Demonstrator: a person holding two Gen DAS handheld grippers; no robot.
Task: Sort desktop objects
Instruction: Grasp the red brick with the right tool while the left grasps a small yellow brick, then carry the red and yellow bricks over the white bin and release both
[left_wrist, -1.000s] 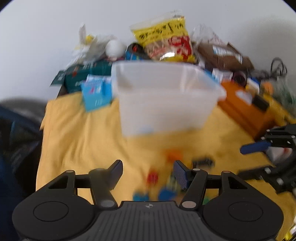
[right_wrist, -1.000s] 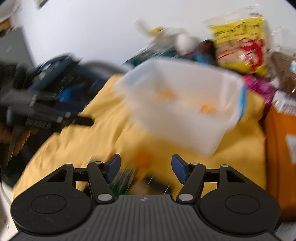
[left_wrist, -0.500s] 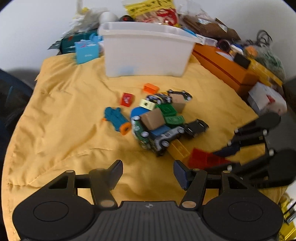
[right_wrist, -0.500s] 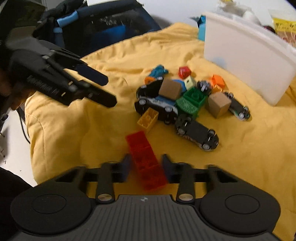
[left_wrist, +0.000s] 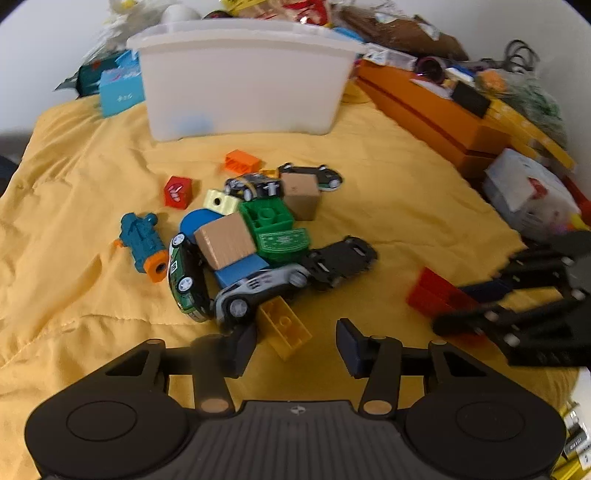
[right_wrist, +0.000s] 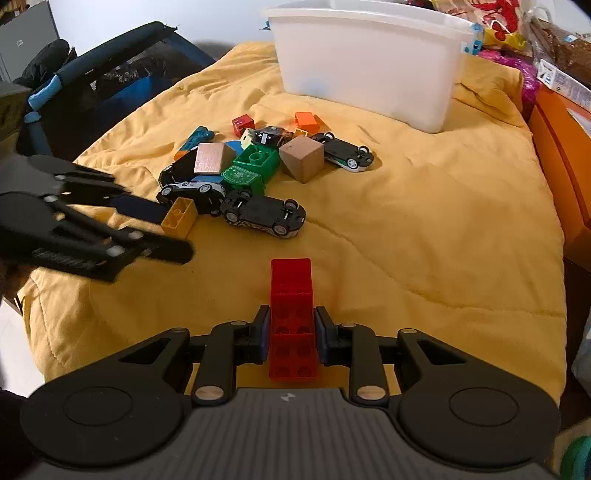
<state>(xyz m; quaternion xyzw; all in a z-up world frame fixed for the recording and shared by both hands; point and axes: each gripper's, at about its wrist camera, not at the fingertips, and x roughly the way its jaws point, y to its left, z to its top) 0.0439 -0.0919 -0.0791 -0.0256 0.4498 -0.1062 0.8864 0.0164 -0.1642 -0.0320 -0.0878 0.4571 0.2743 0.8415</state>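
On the yellow cloth (left_wrist: 388, 221) lies a pile of toy cars, wooden blocks and bricks (left_wrist: 258, 236) in front of a white bin (left_wrist: 240, 74) (right_wrist: 369, 62). My right gripper (right_wrist: 290, 332) is shut on a long red brick (right_wrist: 291, 295) at the cloth's near side. The left wrist view shows the red brick (left_wrist: 432, 291) and that gripper (left_wrist: 476, 306) at the right. My left gripper (left_wrist: 295, 345) (right_wrist: 173, 230) is low over a yellow brick (left_wrist: 284, 328) (right_wrist: 180, 218) at the pile's near edge. Its jaws are closing with the brick between them, and a gap shows on the right side.
Orange boxes (left_wrist: 436, 110) and a white carton (left_wrist: 524, 192) line the right side. A blue box (left_wrist: 120, 92) and snack bags stand behind the bin. A dark chair (right_wrist: 110, 74) is off the cloth's left edge. A teal toy (left_wrist: 144, 243) lies left of the pile.
Both grippers have come down toward the cloth. The right gripper shut on the red brick and holds it. The left jaws narrowed and now straddle the yellow brick.
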